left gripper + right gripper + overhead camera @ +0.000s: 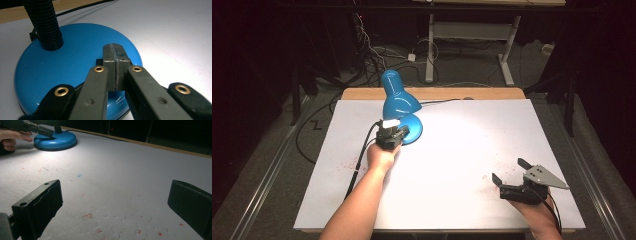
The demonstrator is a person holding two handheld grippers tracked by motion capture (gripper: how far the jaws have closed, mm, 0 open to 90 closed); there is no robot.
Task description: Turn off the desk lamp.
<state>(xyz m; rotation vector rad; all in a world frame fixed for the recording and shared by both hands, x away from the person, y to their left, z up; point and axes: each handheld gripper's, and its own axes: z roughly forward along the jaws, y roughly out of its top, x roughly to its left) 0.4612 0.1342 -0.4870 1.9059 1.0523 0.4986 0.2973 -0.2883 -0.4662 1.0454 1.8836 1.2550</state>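
While the left tool [115, 53], jaws fully closed on nothing, presses the blue lamp's base [62, 67] at the worktop's [462, 150] eleven o'clock, the right tool [511, 176] rests agape, empty. Glossy, slippery, weighted base; ribbed neck [45, 22] offers surer purchase.

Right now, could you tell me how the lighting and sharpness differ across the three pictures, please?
High view: the lamp throws a bright pool on the white table, dark surroundings. Left gripper view: the lamp's base sharp, nearest linkage soft. Right gripper view: the table dims towards the near jaws.
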